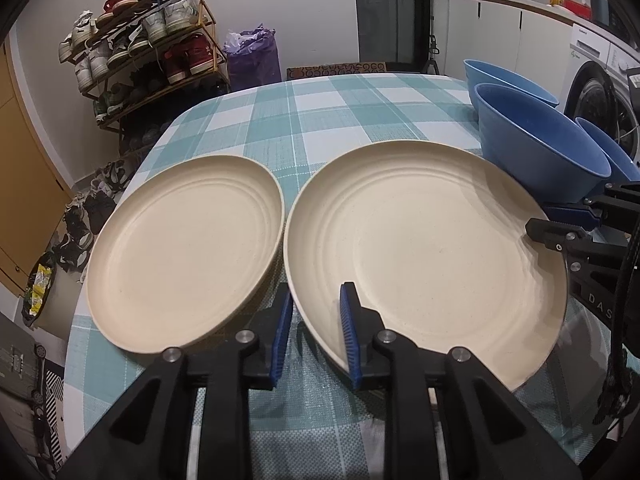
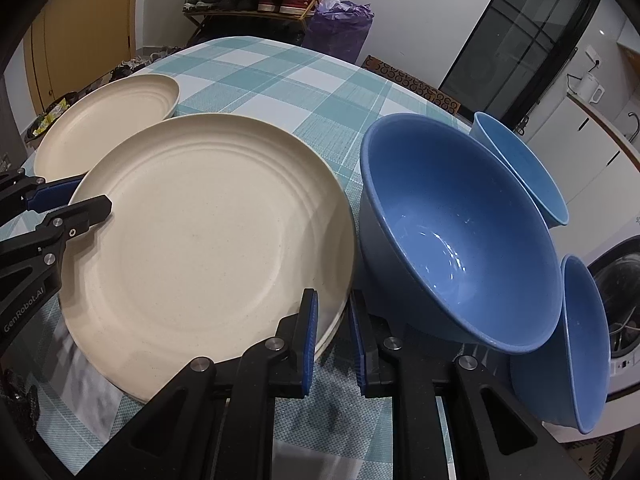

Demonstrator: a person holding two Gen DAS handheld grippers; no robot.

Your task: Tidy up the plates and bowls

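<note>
- The left gripper [image 1: 316,292] stands at the near left rim of the large cream plate [image 1: 420,248]. One blue pad is over the plate's inner face and the other is outside the rim.
- Left jaws: slightly parted. A thin dark gap shows between the outer pad and the rim, so no firm clamp is seen.
- The right gripper [image 2: 334,296] stands at the near right rim of the same plate. Its left pad is over the inner face and its right pad is outside the edge.
- Right jaws: drawn nearly together, with the rim pinched between the pads.
- The large cream plate sits over the checked tablecloth [image 1: 320,112], spanning the space between the two grippers. Whether it rests flat on the cloth cannot be told.
- A second cream plate [image 1: 184,248] lies on the cloth just beside the first, on its left. The rims are close but apart, and neither gripper touches it.
- A large blue bowl [image 2: 452,220] sits tilted just right of the held plate, next to the right gripper's outer finger.
- A second blue bowl [image 2: 520,168] sits behind the large one.
- A third blue bowl [image 2: 580,340] sits to the right of the large one, at the table's edge, and is also tilted.
</note>
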